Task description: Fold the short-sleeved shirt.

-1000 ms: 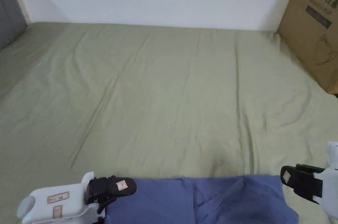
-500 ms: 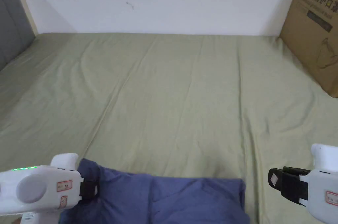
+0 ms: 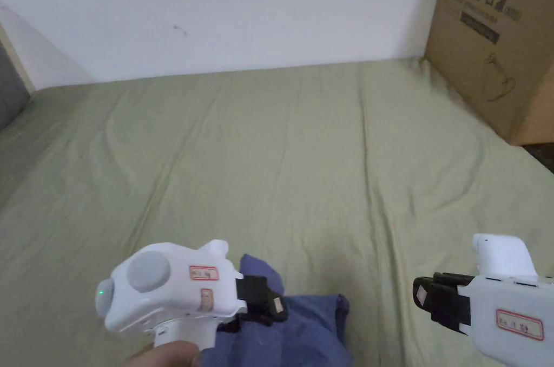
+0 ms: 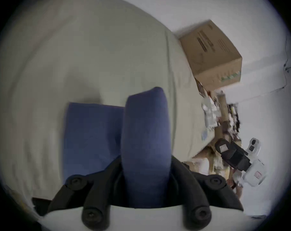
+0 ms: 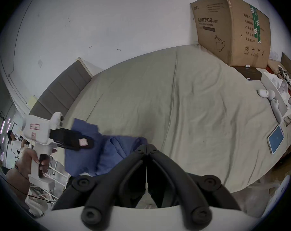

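Note:
The blue short-sleeved shirt (image 3: 311, 330) lies bunched at the near edge of the bed. My left gripper (image 3: 273, 308) is shut on a fold of it and holds that fold above the rest. In the left gripper view the pinched fold (image 4: 144, 134) rises between the jaws, and a flat part of the shirt (image 4: 91, 134) lies beside it. My right gripper (image 3: 419, 295) hovers to the right of the shirt, apart from it. Its jaws are shut (image 5: 146, 147) with nothing between them. The right gripper view has the left gripper (image 5: 84, 143) over the shirt (image 5: 108, 151).
A green sheet (image 3: 270, 157) covers the bed, which ends at a white wall. A large cardboard box (image 3: 498, 32) stands at the far right corner. A phone (image 5: 275, 138) and white items (image 5: 266, 93) lie along the bed's right edge. A grey headboard (image 5: 63, 88) is at the left.
My left gripper has carried its edge of the shirt to the right and up, so the shirt is now a narrower bunch. The right gripper stays shut and empty. The head camera has swung.

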Tool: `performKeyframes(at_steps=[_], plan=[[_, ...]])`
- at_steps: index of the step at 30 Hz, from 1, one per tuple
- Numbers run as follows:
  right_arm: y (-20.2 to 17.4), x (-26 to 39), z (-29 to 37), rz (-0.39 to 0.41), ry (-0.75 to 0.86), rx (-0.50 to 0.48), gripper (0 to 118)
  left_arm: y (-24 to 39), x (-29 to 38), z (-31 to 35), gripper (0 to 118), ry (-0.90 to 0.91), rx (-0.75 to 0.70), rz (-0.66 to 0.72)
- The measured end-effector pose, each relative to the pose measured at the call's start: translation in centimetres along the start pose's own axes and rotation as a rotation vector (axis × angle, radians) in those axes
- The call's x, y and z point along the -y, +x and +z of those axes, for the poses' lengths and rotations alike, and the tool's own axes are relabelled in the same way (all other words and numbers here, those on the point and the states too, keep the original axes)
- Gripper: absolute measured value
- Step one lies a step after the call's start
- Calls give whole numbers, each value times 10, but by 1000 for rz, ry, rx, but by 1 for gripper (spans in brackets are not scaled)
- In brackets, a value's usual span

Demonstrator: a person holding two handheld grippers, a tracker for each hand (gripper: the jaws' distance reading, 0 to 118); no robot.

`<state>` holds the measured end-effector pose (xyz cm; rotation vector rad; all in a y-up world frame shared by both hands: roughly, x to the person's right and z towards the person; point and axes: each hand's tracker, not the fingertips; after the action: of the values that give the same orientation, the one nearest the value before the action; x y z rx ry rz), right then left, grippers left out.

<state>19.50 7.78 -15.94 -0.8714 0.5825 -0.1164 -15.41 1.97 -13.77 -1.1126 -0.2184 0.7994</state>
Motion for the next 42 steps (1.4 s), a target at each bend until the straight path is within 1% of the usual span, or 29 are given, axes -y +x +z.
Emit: performKeyframes(at_steps=[1, 2, 3, 5, 6, 7, 8, 10, 11, 12, 13, 14, 15, 17, 18, 20, 22, 24, 25, 27, 29, 31, 33, 35, 38, 41, 42], plan=[[3, 0, 1, -3, 1, 5, 0, 6, -2, -17, 52, -34, 10, -8], [5, 0, 1, -8, 2, 8, 0, 11, -1, -34, 59, -61, 21, -7], [8, 0, 1, -15, 3, 10, 0, 12, -2, -48, 59, -88, 51, 0], [14, 0, 1, -30, 3, 12, 0, 16, -4, -71, 100, -159, 82, 8], [16, 0, 1, -36, 3, 10, 0, 18, -5, -74, 116, -172, 95, -1], [19, 0, 1, -45, 8, -5, 0, 22, -7, -70, 116, -146, 88, -18], [22, 1, 0, -55, 14, -24, 0, 27, -9, -64, 114, -125, 77, -61], [26, 0, -1, -61, 18, -29, 0, 34, -9, -41, 114, -59, 80, -158], [28, -1, -3, -62, 21, -27, 0, 36, -8, -29, 110, -26, 66, -208], [30, -1, -4, -63, 23, -26, 0, 38, -5, -21, 93, -6, 41, -251], [32, -2, -5, -64, 25, -24, 0, 41, -1, -14, 64, 15, -8, -292], [34, -3, -6, -66, 26, -23, 0, 41, 2, -13, 25, 22, -56, -321], [35, -4, -6, -67, 28, -22, 0, 41, 8, -16, 0, 7, -125, -342], [39, -4, -7, -71, 30, -16, 0, 40, 12, -27, 0, -35, -110, -348], [41, -3, -8, -76, 29, -12, 0, 36, 13, -37, 0, -80, -85, -334], [44, -1, -9, -92, 25, -10, 0, 33, 17, -60, 0, -120, -94, -303], [46, 2, -8, -104, 21, -8, 0, 26, 20, -85, 0, -178, -52, -269], [49, 6, -8, -110, 15, -9, 0, 16, 22, -110, 0, -231, -61, -187], [50, 7, -8, -113, 9, -11, 0, 11, 25, -119, 0, -224, -67, -143], [53, 10, -8, -122, 2, -13, 0, 6, 27, -128, 0, -202, 35, -78], [54, 13, -9, -128, -4, -10, 0, 15, 30, -132, 0, -195, -2, -114], [54, 14, -11, -139, -11, -12, 0, 20, 32, -129, 0, -185, 5, -141], [54, 15, -11, -169, -12, -33, 0, 26, 36, -124, 0, -174, 13, -148], [52, 15, -7, -193, 0, -56, 0, 34, 39, -106, 0, -104, 58, -158], [47, 13, 6, -187, 49, -68, 0, 48, 44, -57, 0, 37, 107, -205], [44, 9, 25, -169, 139, -155, 0, 48, 59, 11, 0, 294, 103, -238], [41, 8, 30, -167, 159, -160, 0, 45, 62, 32, 0, 364, 95, -239]])
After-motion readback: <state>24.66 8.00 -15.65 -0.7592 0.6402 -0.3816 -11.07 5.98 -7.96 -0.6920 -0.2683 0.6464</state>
